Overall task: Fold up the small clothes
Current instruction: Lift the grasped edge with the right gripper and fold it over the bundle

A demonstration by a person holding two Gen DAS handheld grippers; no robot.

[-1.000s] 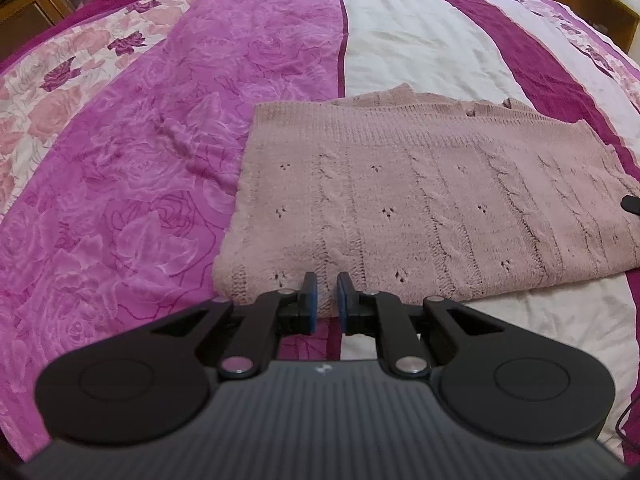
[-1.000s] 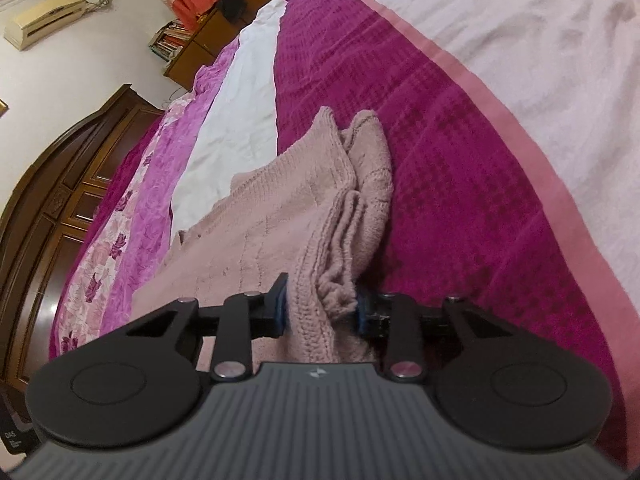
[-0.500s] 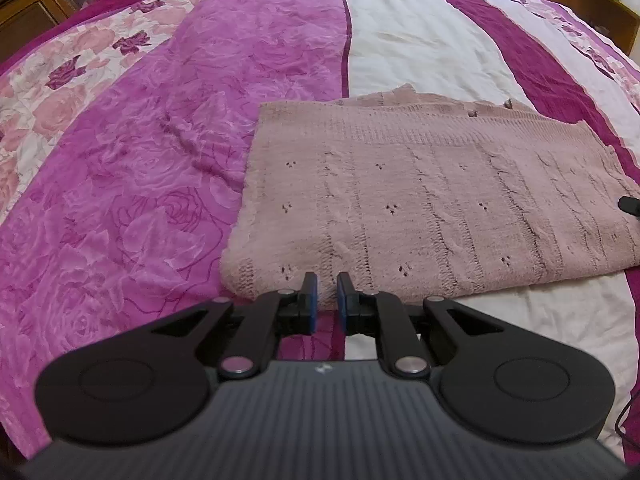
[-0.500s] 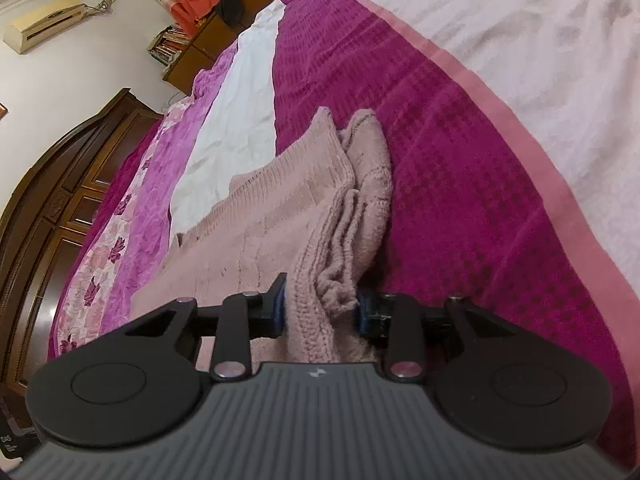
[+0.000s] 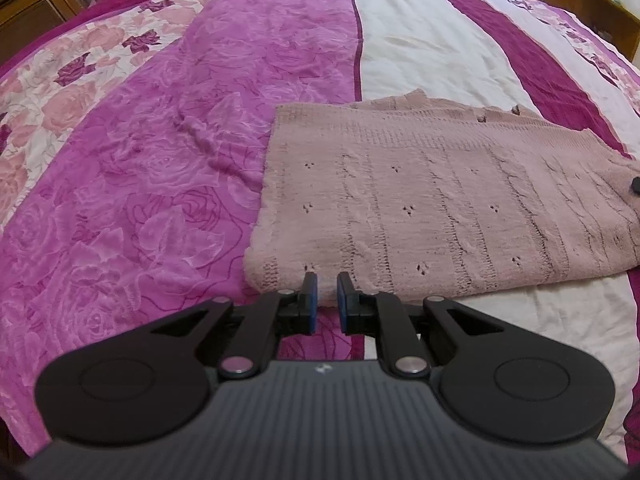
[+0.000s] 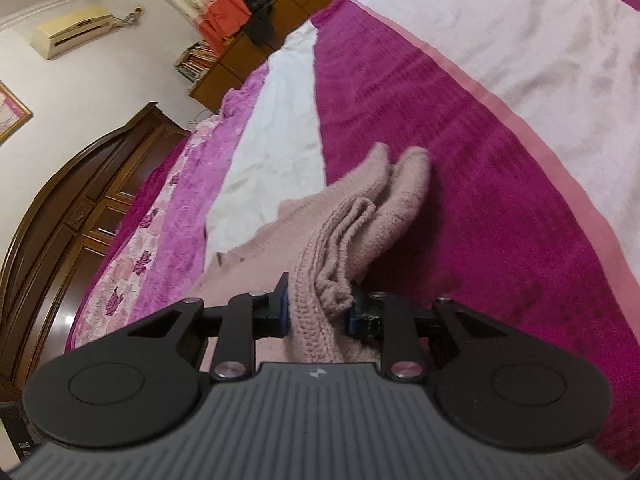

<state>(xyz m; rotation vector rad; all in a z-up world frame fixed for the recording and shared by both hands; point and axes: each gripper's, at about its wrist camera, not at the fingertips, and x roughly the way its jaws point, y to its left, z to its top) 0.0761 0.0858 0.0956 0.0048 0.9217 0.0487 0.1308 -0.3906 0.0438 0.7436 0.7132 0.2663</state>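
On my left wrist camera, the pink knitted sweater [image 5: 432,200] lies folded flat on the bed [image 5: 180,140], spread across the white and magenta stripes of the cover. My left gripper [image 5: 324,300] sits at the sweater's near edge with its fingers [image 5: 310,298] drawn close together, only a narrow slit between the blue pads; nothing is caught in that slit, and the near hem lies just beyond the tips. At the far right edge of this view a small dark part [image 5: 635,185] pokes in over the sweater's right end; I cannot tell what it is.

On my right wrist camera, the right gripper [image 6: 318,306] has its fingers [image 6: 282,306] clamped on a bunched, layered end of the sweater [image 6: 352,228], and the thick fabric fills the gap and hides most of the right-hand pad. The bundle trails away over the dark magenta stripe. Past the bed I see a dark wooden wardrobe [image 6: 68,216], a low cabinet [image 6: 248,52] with books and clothes on it, and an air conditioner [image 6: 68,30] on the wall.
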